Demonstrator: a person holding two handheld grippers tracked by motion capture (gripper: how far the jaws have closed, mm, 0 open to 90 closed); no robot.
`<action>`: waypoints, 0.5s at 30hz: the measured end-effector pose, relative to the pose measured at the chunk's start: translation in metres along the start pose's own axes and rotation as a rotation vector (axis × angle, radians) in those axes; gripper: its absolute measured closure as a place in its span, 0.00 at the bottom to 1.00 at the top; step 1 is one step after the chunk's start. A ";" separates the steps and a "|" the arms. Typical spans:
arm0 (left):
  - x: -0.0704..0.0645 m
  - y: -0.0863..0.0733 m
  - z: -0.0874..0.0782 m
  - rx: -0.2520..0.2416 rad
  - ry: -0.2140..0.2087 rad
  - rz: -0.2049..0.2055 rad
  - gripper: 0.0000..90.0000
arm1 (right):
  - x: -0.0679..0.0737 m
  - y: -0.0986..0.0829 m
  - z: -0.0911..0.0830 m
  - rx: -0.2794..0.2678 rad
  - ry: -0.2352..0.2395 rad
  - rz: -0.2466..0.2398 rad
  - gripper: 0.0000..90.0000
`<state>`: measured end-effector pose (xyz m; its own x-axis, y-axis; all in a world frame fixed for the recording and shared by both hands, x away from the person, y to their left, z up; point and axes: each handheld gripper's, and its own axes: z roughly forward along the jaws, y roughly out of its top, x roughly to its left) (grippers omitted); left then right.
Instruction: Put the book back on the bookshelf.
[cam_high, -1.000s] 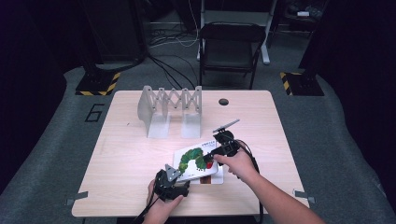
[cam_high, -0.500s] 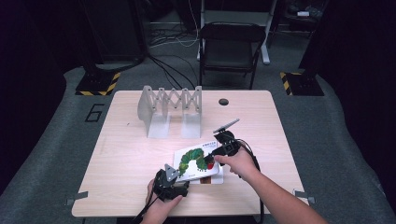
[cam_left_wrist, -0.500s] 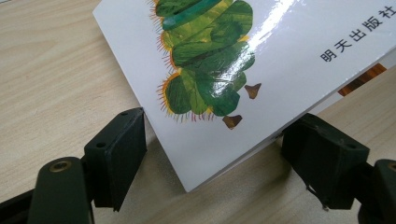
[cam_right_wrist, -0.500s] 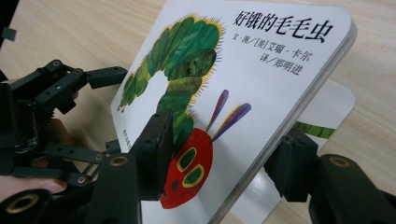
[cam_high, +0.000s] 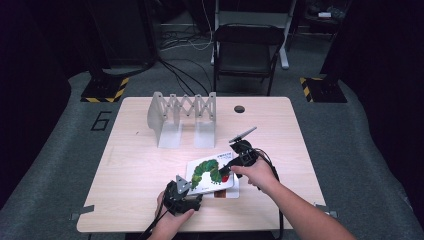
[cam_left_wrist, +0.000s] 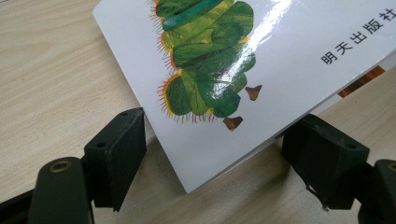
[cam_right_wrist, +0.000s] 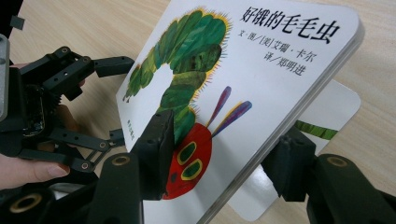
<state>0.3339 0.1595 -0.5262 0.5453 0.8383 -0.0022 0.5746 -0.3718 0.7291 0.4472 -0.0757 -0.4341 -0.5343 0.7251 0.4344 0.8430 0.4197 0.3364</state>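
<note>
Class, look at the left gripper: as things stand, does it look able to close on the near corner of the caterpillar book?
Probably yes. The left gripper is open, one jaw on each side of the book's corner, with bare table around it. The right gripper holds the cover's far end.

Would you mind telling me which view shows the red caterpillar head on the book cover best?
The right gripper view: the red head is close and sharp beside one jaw. The high view shows it as a small red patch. The left gripper view shows the caterpillar's green tail.
</note>
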 end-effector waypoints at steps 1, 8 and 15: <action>0.000 0.000 0.000 0.001 -0.004 -0.001 0.24 | 0.000 0.000 0.000 0.001 -0.001 -0.002 0.53; 0.006 0.002 -0.001 0.005 -0.046 -0.023 0.24 | 0.000 0.001 -0.001 0.006 0.006 -0.018 0.53; 0.008 0.002 -0.002 0.018 -0.056 -0.001 0.24 | -0.001 0.001 0.000 0.009 0.011 -0.023 0.53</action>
<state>0.3389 0.1663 -0.5233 0.5778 0.8152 -0.0410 0.5855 -0.3790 0.7166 0.4490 -0.0765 -0.4339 -0.5540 0.7094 0.4357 0.8311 0.4412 0.3385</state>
